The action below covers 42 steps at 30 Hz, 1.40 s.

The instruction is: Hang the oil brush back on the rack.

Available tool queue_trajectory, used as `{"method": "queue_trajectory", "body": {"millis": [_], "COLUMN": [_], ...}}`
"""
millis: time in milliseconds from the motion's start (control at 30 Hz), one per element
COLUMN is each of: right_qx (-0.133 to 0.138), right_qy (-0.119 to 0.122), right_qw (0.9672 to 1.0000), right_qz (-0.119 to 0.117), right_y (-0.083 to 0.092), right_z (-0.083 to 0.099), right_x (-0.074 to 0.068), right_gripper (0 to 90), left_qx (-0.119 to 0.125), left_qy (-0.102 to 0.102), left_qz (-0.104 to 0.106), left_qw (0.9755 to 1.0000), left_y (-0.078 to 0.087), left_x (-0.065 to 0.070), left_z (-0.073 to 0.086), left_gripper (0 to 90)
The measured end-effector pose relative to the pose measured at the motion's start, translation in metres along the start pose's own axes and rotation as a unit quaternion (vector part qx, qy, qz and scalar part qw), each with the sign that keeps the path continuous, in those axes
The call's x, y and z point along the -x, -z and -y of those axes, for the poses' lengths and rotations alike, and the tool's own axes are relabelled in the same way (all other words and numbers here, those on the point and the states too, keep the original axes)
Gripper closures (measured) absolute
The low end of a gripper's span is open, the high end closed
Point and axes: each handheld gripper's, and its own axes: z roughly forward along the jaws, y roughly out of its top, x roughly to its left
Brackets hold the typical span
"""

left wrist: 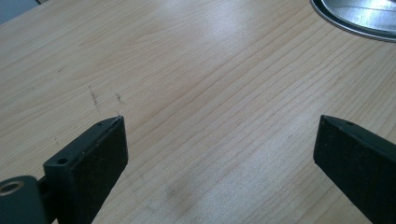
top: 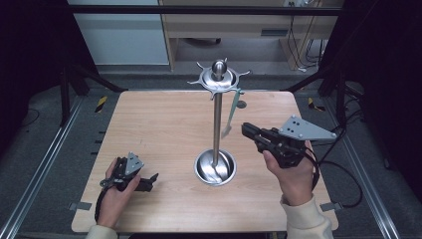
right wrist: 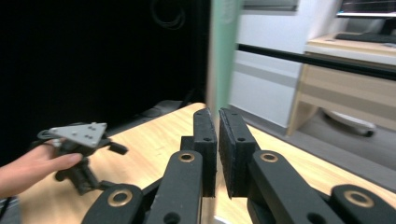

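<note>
right jaws: pretty much closed, with the thin flat handle of a pale green utensil [right wrist: 219,51] clamped between the two black pads; in the right gripper view the handle is seen edge-on, rising straight up out of the gap

right gripper [top: 247,130]: held level above the table, just right of the pole, jaws pointed left toward the hanging utensil [top: 232,115]; a grey three-cornered plate is carried on top, a cable is trailed off to the right

utensil: hung by its top end from an arm of the rack head, lower end tilted slightly leftward and gripped near the bottom; its exact kind can't be made out, too thin and blurry

rack [top: 217,119]: a shiny metal stand, made up of a round dished base, a tall slim pole and a disc on top with short hooked arms and a ball knob; it's stood at about the middle of the table

left jaws: spread wide, nothing between them, bare wood seen in the gap

left gripper [top: 149,181]: laid low at the near left part of the table, well apart from the rack, jaws pointed right toward the base; the rim of that base [left wrist: 355,21] is caught at the top right corner of the left gripper view

table [top: 149,124]: light wood, square with rounded corners
</note>
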Motion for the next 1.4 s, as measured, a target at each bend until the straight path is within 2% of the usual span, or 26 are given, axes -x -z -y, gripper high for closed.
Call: {"method": "queue_trajectory", "body": {"millis": [33, 67, 233, 333, 367, 467, 867, 1033, 1267, 1400], "right_qx": [-0.002, -0.002, -0.002, -0.015, -0.028, -0.036, -0.080, -0.099, -0.110, -0.106], "right_qy": [0.004, 0.004, 0.006, 0.005, 0.000, -0.004, -0.021, -0.028, -0.023, -0.022], "right_qw": [0.9998, 0.9998, 0.9979, 0.9956, 0.9937, 0.9919, 0.9879, 0.9841, 0.9797, 0.9790], "right_qz": [0.019, 0.019, 0.065, 0.092, 0.109, 0.121, 0.131, 0.145, 0.166, 0.173], "right_y": [0.004, 0.004, 0.015, 0.015, 0.014, 0.012, 0.001, -0.004, -0.006, -0.005], "right_z": [-0.002, -0.002, -0.007, -0.005, -0.003, 0.000, 0.011, 0.016, 0.022, 0.025], "right_x": [0.001, 0.001, 0.007, 0.013, 0.018, 0.021, 0.035, 0.040, 0.048, 0.052], "right_gripper": [83.5, 83.5, 77.2, 67.5, 64.0, 56.5, 35.0, 26.2, 16.4, 11.4], "left_qx": [0.000, 0.000, 0.001, 0.002, 0.002, 0.002, 0.000, -0.005, -0.001, 0.000], "left_qy": [0.000, 0.000, 0.002, 0.002, 0.002, 0.003, 0.002, -0.005, -0.002, 0.001], "left_qz": [0.000, 0.000, 0.000, 0.001, 0.001, 0.001, 0.003, 0.004, 0.004, 0.004], "left_qw": [1.0000, 1.0000, 1.0000, 1.0000, 1.0000, 1.0000, 1.0000, 1.0000, 1.0000, 1.0000], "left_y": [0.000, 0.000, -0.001, -0.001, -0.001, -0.001, -0.001, -0.001, -0.001, -0.001], "left_x": [0.000, 0.000, 0.001, 0.001, 0.001, 0.001, 0.001, 0.001, 0.001, 0.001], "left_z": [0.000, 0.000, 0.000, 0.000, 0.000, 0.000, 0.000, 0.000, 0.000, 0.000], "left_gripper": [2.6, 2.6, 2.6, 2.7, 2.7, 2.7, 2.7, 2.8, 2.8, 2.8]}}
